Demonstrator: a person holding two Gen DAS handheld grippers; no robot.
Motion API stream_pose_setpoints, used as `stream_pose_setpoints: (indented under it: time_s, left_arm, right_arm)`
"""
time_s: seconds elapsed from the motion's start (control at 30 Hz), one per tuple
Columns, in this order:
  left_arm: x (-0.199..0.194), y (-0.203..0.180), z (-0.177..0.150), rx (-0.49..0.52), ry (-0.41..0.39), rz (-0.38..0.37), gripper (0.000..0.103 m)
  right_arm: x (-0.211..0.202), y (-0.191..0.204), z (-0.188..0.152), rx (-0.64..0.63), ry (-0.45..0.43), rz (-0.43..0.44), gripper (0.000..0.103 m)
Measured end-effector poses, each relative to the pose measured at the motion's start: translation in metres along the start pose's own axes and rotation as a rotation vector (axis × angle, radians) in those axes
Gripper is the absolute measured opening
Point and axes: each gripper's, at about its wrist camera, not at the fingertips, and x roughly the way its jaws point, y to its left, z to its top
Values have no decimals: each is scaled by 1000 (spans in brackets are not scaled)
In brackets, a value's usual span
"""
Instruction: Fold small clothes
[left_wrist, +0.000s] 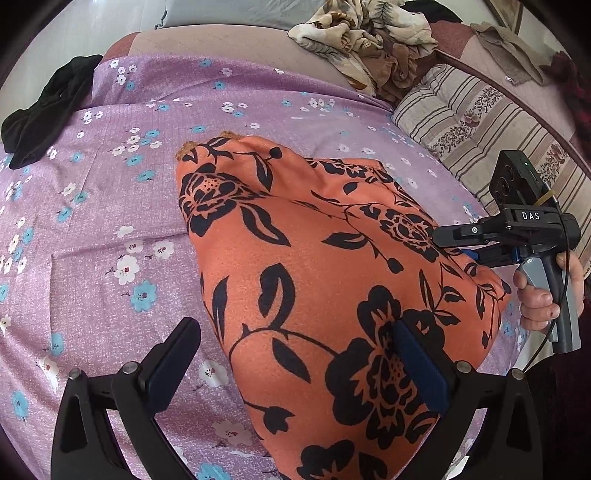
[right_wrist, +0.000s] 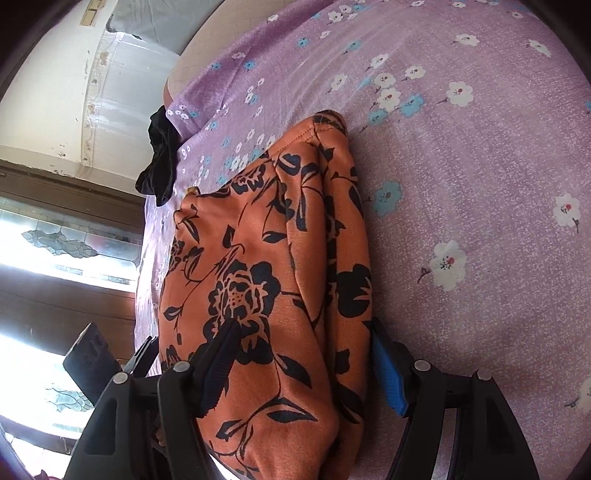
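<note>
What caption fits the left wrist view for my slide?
Left gripper open over an orange floral garment on a purple flowered bedsheet, right gripper at its far edge.

Garment (left_wrist: 314, 280) on bedsheet (left_wrist: 110, 206); pillow (left_wrist: 469, 129) behind

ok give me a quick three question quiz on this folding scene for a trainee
1. True or false: the orange garment lies on a purple flowered sheet.
2. Which item sits at the sheet's far left edge in the left wrist view? A) black cloth B) white towel C) blue sock
3. Fill in: both the left claw and the right claw are ____, with garment fabric between their fingers.

Key: 1 true; 2 A; 3 open
</note>
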Motion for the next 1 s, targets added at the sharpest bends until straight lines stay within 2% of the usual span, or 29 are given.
stream_pose_setpoints:
  time_s: [0.3,1.0]
  left_arm:
    - [2,-2,2,-7,3,5,103]
    - [11,-3,4,-46,14,-13,103]
  right_arm:
    - [13,7,5,10,-2,44,74]
    - [30,23,5,-22,-36,17,75]
